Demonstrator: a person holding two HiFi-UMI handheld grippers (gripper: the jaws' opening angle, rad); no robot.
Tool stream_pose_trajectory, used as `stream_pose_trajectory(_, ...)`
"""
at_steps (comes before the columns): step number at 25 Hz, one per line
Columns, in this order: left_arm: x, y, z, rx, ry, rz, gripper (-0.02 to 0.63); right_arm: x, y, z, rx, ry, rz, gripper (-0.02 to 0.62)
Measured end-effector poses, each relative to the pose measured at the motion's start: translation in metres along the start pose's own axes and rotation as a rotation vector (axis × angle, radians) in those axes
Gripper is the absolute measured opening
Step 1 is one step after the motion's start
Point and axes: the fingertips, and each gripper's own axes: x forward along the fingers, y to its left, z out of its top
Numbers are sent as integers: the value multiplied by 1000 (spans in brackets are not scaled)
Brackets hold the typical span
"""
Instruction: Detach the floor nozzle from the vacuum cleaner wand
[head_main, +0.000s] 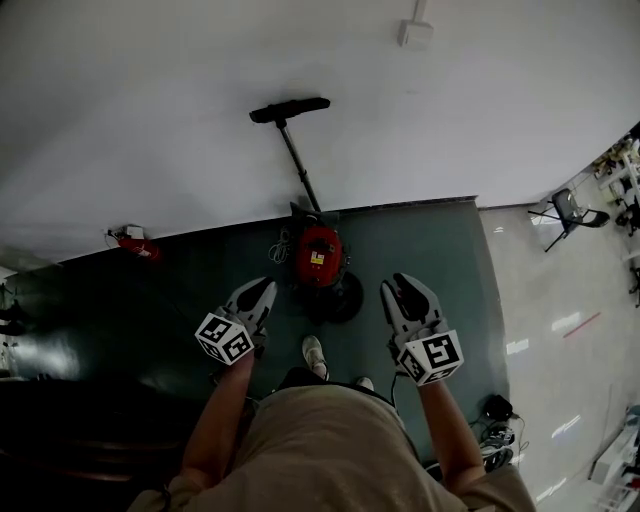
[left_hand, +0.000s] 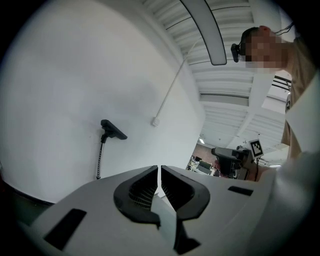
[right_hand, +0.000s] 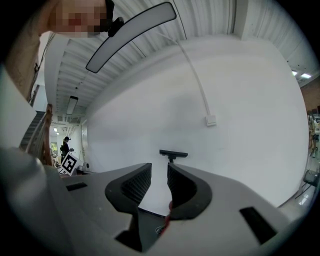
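The black floor nozzle (head_main: 290, 110) sits at the upper end of the thin wand (head_main: 298, 165), which leans up against the white wall. The wand runs down to the red vacuum body (head_main: 318, 258) on the dark floor. My left gripper (head_main: 262, 290) hovers left of the vacuum body, shut and empty. On the other side my right gripper (head_main: 402, 285) has its jaws a little apart with nothing between them. The left gripper view shows the nozzle (left_hand: 113, 130) far beyond the closed jaws (left_hand: 159, 170). In the right gripper view the nozzle (right_hand: 173, 153) stands just above the jaw gap (right_hand: 159, 170).
A dark green floor strip (head_main: 430, 250) borders the wall. A red object with a cable (head_main: 135, 243) lies at the wall's base on the left. A chair (head_main: 572, 212) stands at the right, and cables (head_main: 495, 430) lie at lower right. A person's shoe (head_main: 314, 355) is just below the vacuum.
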Motion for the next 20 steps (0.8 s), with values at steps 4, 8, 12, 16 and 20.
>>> stream_pose_trajectory(4,10,30,8,-2,5,-30,8,30,5,8,2,-18,-33,89)
stream_pose_trajectory(8,16,51,10,-13,0,-54,8,50,5,3,6,-14,-72,89)
stream_pose_trajectory(12,25,66,8,-44,-2,-65,8,62,3,4,1,-7,-93,89)
stream_pose_trajectory(16,34,75,9,-45,5,-79,8,72,0,9,-7,-1,-106,89)
stream_pose_trajectory(20,43,84,12,-50,4,-73,8,84,-6,12,-13,5,-99,89)
